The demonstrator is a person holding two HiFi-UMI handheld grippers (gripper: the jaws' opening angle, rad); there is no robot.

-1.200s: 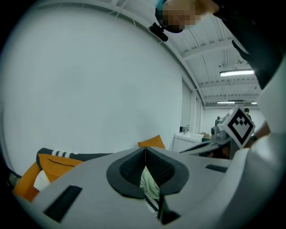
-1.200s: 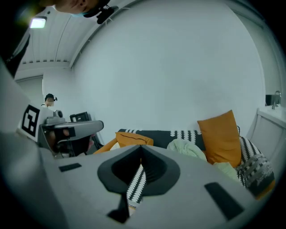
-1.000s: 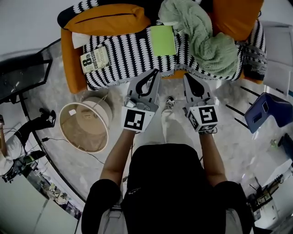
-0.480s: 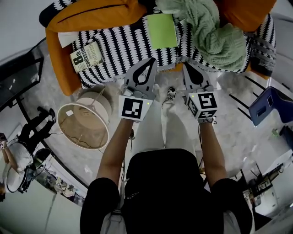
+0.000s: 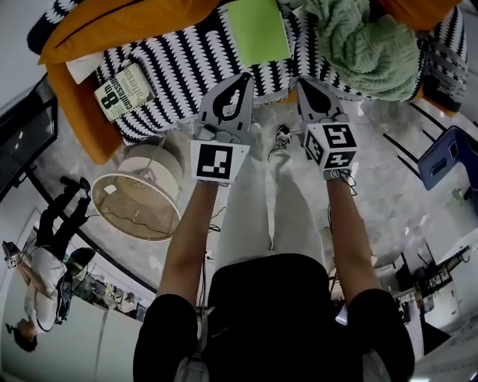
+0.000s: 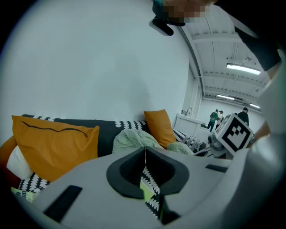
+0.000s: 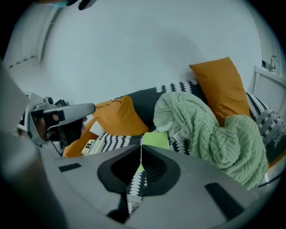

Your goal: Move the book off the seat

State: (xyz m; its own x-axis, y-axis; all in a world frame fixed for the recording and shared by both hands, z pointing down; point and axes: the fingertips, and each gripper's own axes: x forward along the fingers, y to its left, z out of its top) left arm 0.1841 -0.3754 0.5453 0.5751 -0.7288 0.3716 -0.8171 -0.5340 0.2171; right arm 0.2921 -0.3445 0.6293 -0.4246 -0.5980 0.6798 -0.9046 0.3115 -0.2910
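A light green book point(image 5: 258, 30) lies flat on the sofa's black-and-white throw point(image 5: 183, 71), beside a heaped green blanket point(image 5: 370, 45). A second book with a large "8" on its cover point(image 5: 123, 91) lies further left, near the orange cushion point(image 5: 123, 22). My left gripper point(image 5: 243, 77) and right gripper point(image 5: 307, 82) hang side by side at the sofa's front edge, both shut and empty, short of the green book. The right gripper view shows the green book point(image 7: 156, 139) just beyond its closed jaws point(image 7: 141, 147). The left gripper point(image 6: 145, 150) points at the sofa back.
A round wicker lampshade point(image 5: 138, 198) lies on the floor at the left. A blue chair point(image 5: 448, 157) stands at the right. The person's legs and a shoe point(image 5: 280, 142) are below the grippers. Another orange cushion point(image 7: 223, 89) leans behind the blanket. People point(image 6: 216, 120) stand far off.
Both grippers have sunk and now reach the sofa's front edge. The sofa and books have slid up the head view. Both jaws stay closed.
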